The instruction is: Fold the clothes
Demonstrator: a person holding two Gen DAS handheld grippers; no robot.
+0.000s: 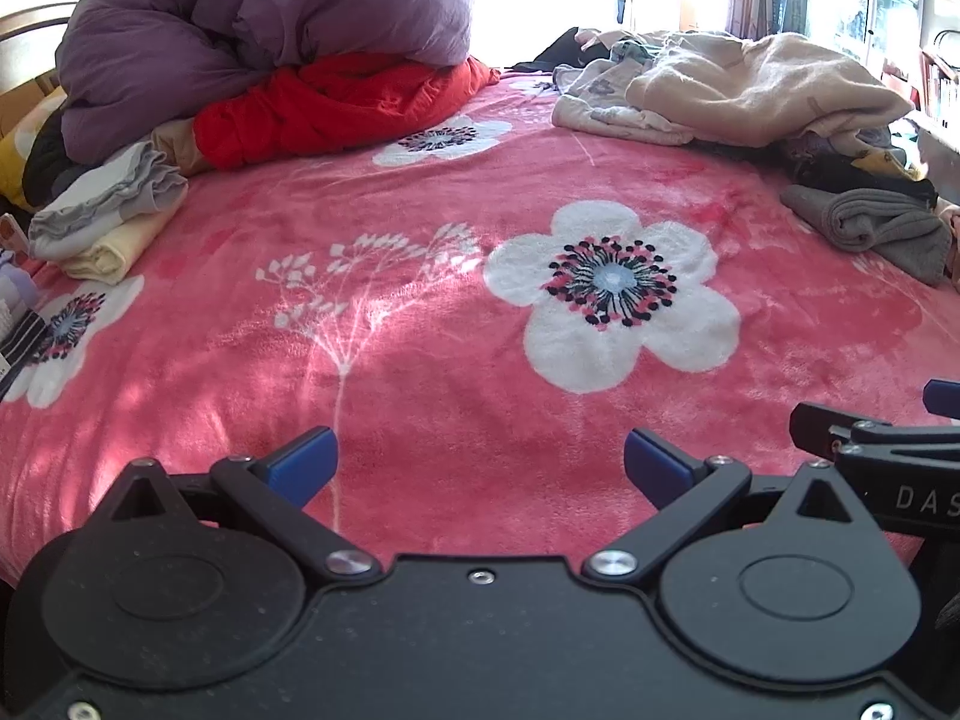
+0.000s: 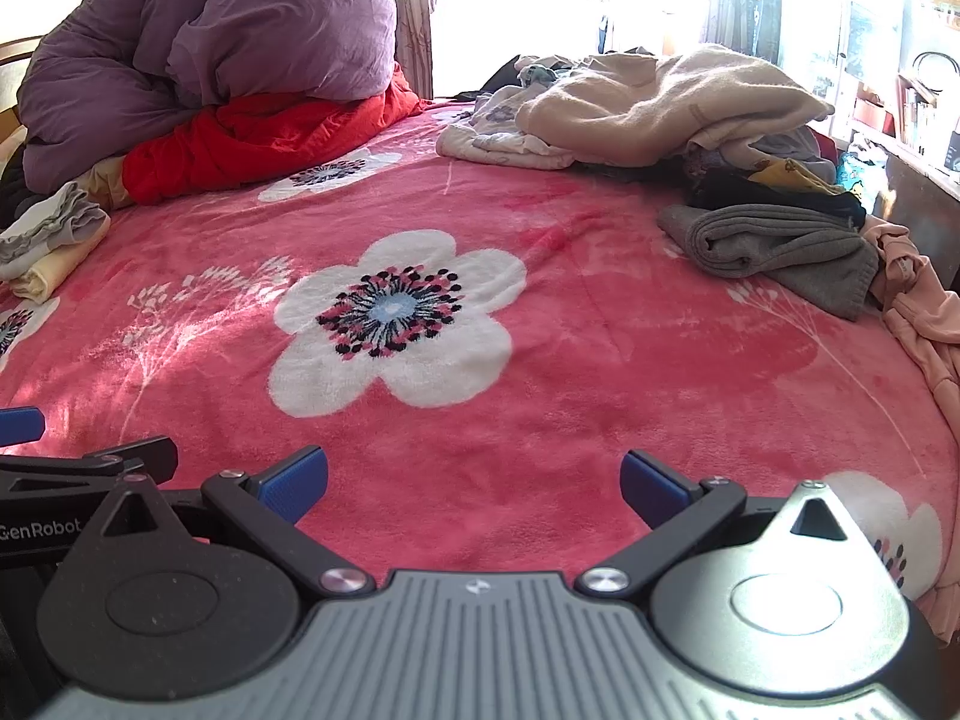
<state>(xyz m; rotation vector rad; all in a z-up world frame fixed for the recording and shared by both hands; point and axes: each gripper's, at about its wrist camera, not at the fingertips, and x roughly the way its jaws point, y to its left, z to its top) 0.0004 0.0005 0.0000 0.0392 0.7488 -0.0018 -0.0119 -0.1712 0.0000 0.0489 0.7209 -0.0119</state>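
A heap of unfolded clothes (image 1: pixel 750 84) (image 2: pixel 660 102), topped by a cream fleece garment, lies at the far right of the bed. In front of it sits a rumpled grey garment (image 1: pixel 870 228) (image 2: pixel 774 246), with a pale pink garment (image 2: pixel 924 324) hanging at the right edge. Folded grey and yellow pieces (image 1: pixel 108 216) (image 2: pixel 48 240) are stacked at the left. My left gripper (image 1: pixel 480 468) hovers open over the pink blanket, nothing between its blue pads. My right gripper (image 2: pixel 474 489) is open too, beside the left one, also holding nothing.
The bed is covered by a pink fleece blanket with white flowers (image 1: pixel 420 360) (image 2: pixel 540 360). A bundled purple quilt (image 1: pixel 270 30) (image 2: pixel 210 36) over a red one (image 1: pixel 336 108) (image 2: pixel 258 138) fills the far left. A bright window and shelves (image 2: pixel 900 90) stand behind.
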